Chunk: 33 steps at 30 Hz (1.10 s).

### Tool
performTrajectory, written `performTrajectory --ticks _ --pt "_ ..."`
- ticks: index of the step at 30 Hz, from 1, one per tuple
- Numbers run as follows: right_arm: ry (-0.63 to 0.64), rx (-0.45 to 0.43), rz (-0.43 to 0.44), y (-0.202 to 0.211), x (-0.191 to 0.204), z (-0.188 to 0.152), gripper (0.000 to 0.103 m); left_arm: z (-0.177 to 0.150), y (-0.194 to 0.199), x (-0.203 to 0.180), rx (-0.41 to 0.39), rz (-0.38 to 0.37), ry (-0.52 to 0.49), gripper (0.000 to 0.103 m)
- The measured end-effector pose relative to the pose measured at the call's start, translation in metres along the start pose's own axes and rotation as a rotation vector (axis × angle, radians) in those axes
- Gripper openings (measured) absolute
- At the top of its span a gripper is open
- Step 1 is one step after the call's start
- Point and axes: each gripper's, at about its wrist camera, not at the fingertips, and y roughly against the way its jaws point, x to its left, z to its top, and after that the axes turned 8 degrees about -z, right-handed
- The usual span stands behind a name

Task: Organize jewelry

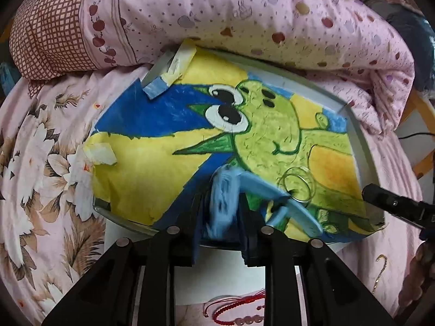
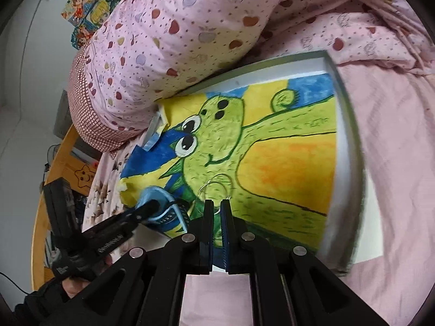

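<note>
That painting (image 1: 190,141) is loud yellow, blue and green (cartoon frog), quilt (image 1: 244,19) is pink with apples.

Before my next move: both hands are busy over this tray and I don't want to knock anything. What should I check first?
1. Watch secured in the left gripper: ok, its blue strap fills the gap between the fingers.
2. Right gripper free: ok, nearly closed, nothing in it.
3. Right gripper clear of the clear bangle: ok, the left wrist view shows them apart.
4. Bangle inside the tray: ok, flat on the painting.
5. All jewelry on the tray: not ok, the red bracelet lies on the bedding outside it.
6. Watch resting on the painting: cannot tell, blurred.
</note>
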Motion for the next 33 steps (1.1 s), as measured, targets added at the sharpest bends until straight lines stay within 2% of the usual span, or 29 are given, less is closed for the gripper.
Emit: performTrajectory --ticks 1,2,3,4,7,8,9,10,11,15,17,19,20,23,27,33 --pt "0.003 -0.019 -0.007 0.004 -0.001 -0.001 0.016 0.001 0.004 -0.001 -0.014 -0.012 0.002 0.031" --pt "0.010 -0.032 -0.023 0.008 0.000 -0.001 0.030 0.001 0.009 -0.001 -0.028 -0.020 0.001 0.038" --pt "0.016 -0.056 -0.038 0.013 0.000 -0.002 0.036 0.003 0.014 -0.004 -0.043 -0.020 0.000 0.049" --pt "0.025 -0.087 -0.048 0.019 0.001 -0.003 0.043 0.003 0.019 -0.005 -0.062 -0.020 -0.003 0.050" --pt "0.043 -0.156 -0.069 0.038 0.004 -0.008 0.047 0.002 0.033 -0.011 -0.099 -0.030 -0.014 0.051" --pt "0.051 -0.177 -0.077 0.044 0.006 -0.009 0.056 0.001 0.038 -0.013 -0.110 -0.033 -0.013 0.053" --pt "0.060 -0.202 -0.086 0.050 0.008 -0.011 0.062 0.001 0.042 -0.015 -0.120 -0.033 -0.012 0.061" --pt "0.070 -0.234 -0.094 0.059 0.011 -0.015 0.072 0.000 0.047 -0.017 -0.140 -0.034 -0.010 0.069" --pt "0.084 -0.276 -0.102 0.070 0.015 -0.019 0.076 -0.002 0.055 -0.019 -0.164 -0.035 -0.010 0.071" --pt "0.113 -0.368 -0.118 0.100 0.028 -0.033 0.083 -0.012 0.084 -0.034 -0.232 -0.019 -0.055 0.081" --pt "0.126 -0.416 -0.118 0.117 0.034 -0.044 0.090 -0.020 0.102 -0.042 -0.270 -0.008 -0.081 0.085" --pt "0.140 -0.457 -0.129 0.133 0.041 -0.056 0.094 -0.027 0.116 -0.048 -0.298 -0.008 -0.096 0.095" --pt "0.145 -0.473 -0.133 0.140 0.043 -0.062 0.096 -0.030 0.122 -0.050 -0.310 -0.008 -0.100 0.097" --pt "0.162 -0.528 -0.153 0.163 0.051 -0.082 0.103 -0.043 0.146 -0.056 -0.344 -0.016 -0.111 0.097" --pt "0.183 -0.581 -0.185 0.191 0.059 -0.108 0.103 -0.063 0.172 -0.066 -0.376 -0.018 -0.134 0.098" --pt "0.227 -0.607 -0.218 0.220 0.068 -0.145 0.103 -0.098 0.206 -0.078 -0.425 -0.032 -0.168 0.101"
